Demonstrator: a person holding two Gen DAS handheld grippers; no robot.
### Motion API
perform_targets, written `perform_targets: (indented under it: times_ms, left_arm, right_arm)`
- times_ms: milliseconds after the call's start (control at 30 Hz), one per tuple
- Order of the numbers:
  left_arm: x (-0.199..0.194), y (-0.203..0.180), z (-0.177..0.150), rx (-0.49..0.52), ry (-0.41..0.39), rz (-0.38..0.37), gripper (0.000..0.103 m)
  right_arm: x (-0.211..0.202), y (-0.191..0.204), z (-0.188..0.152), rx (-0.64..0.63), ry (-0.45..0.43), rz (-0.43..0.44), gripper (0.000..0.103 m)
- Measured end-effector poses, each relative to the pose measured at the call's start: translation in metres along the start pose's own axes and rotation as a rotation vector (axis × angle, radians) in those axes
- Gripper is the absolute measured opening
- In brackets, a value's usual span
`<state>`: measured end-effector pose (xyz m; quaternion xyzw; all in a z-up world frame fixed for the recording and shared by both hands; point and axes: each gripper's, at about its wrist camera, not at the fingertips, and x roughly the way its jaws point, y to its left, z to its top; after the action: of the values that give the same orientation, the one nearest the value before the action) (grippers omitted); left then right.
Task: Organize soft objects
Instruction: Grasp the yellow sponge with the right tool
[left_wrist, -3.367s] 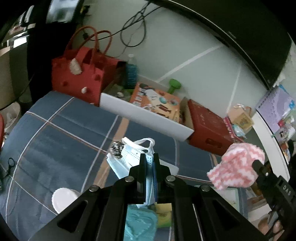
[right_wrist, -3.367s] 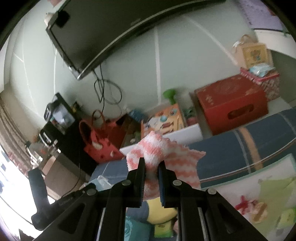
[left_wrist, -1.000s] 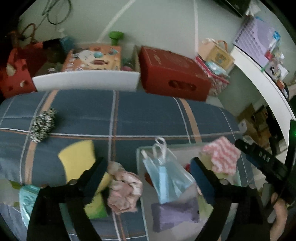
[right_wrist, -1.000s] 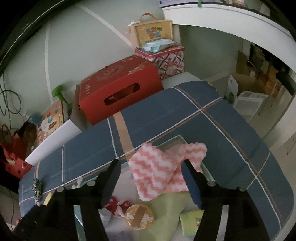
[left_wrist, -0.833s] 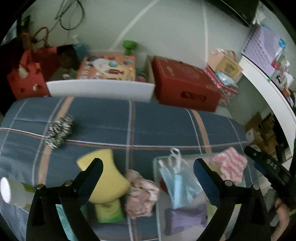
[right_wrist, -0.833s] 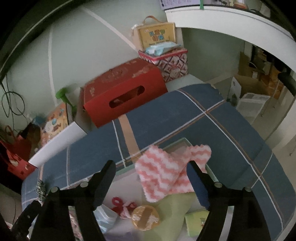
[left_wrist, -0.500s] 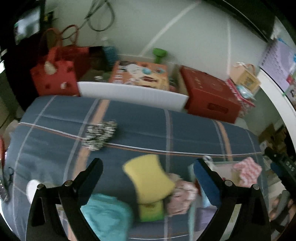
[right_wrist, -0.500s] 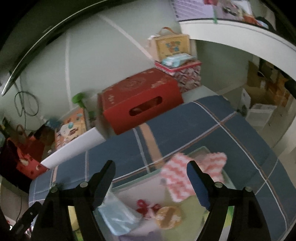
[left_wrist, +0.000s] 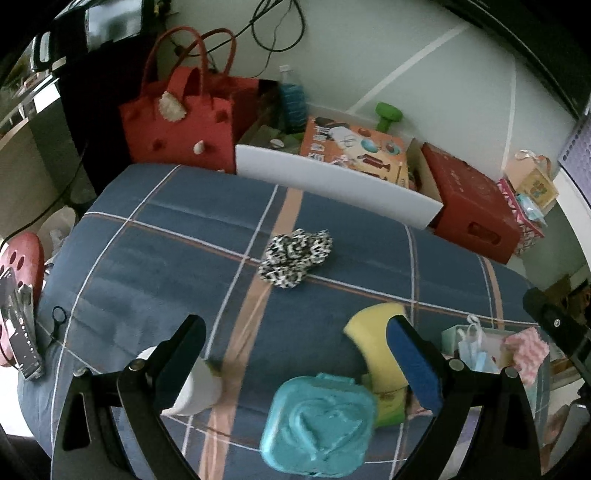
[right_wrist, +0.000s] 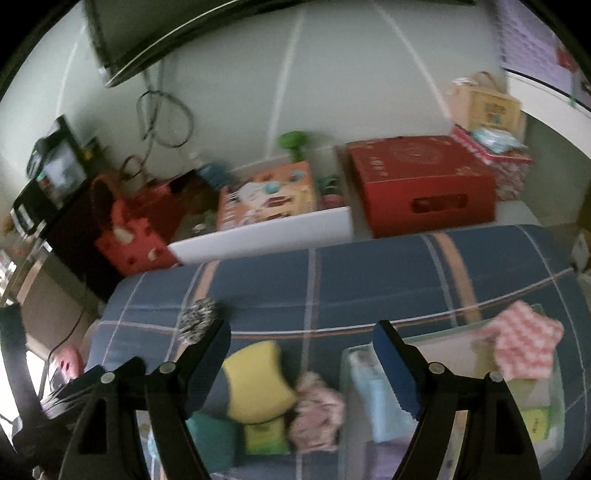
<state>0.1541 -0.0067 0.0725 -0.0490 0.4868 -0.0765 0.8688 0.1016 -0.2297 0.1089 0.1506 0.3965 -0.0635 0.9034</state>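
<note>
Above the blue plaid blanket (left_wrist: 166, 236), both the left gripper (left_wrist: 295, 354) and right gripper (right_wrist: 301, 350) hang spread and empty, ready for the teal heart-embossed sponge (left_wrist: 319, 424) outside the pale tray (right_wrist: 436, 341).

Dim, soft indoor light; heavy fisheye bending at edges; right wrist view motion-blurred throughout.

Legible text: none in either view.
Orange picture box (left_wrist: 354, 147): printed figures and small marks on the lid, too small to read.
Red carton (right_wrist: 421, 177): gold ornament on top, blurred; no characters made out.
Small beige box (right_wrist: 487, 107): coloured block shapes on its face, unreadable.
Dark device on the stool (left_wrist: 20, 332): markings too fine to read.
</note>
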Motion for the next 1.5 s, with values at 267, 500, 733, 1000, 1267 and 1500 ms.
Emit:
perform_targets:
  times_ms: [267, 500, 733, 1000, 1267, 1500]
  left_arm:
    - [0.002, 0.024, -0.001, -0.026, 0.021, 0.007, 0.098]
    - [0.007, 0.034, -0.001, -0.057, 0.043, -0.005, 0.098]
    - [0.021, 0.030, 0.005, -0.049, 0.075, -0.026, 0.098]
    - [0.043, 0.021, 0.017, -0.011, 0.101, -0.006, 0.098]
    - [0.065, 0.014, 0.022, 0.036, 0.131, 0.039, 0.098]
    - [0.077, 0.012, 0.019, 0.050, 0.162, 0.055, 0.098]
  right_arm:
    - [0.014, 0.030, -0.025, -0.030, 0.075, 0.047, 0.082]
    - [0.038, 0.028, -0.041, -0.043, 0.147, 0.036, 0.082]
    - [0.063, 0.016, -0.041, -0.030, 0.207, 0.009, 0.082]
    - [0.091, 0.022, -0.034, -0.083, 0.244, 0.020, 0.082]
    - [0.130, 0.029, -0.041, -0.109, 0.309, 0.033, 0.082]
    - [0.141, 0.039, -0.049, -0.142, 0.334, 0.039, 0.082]
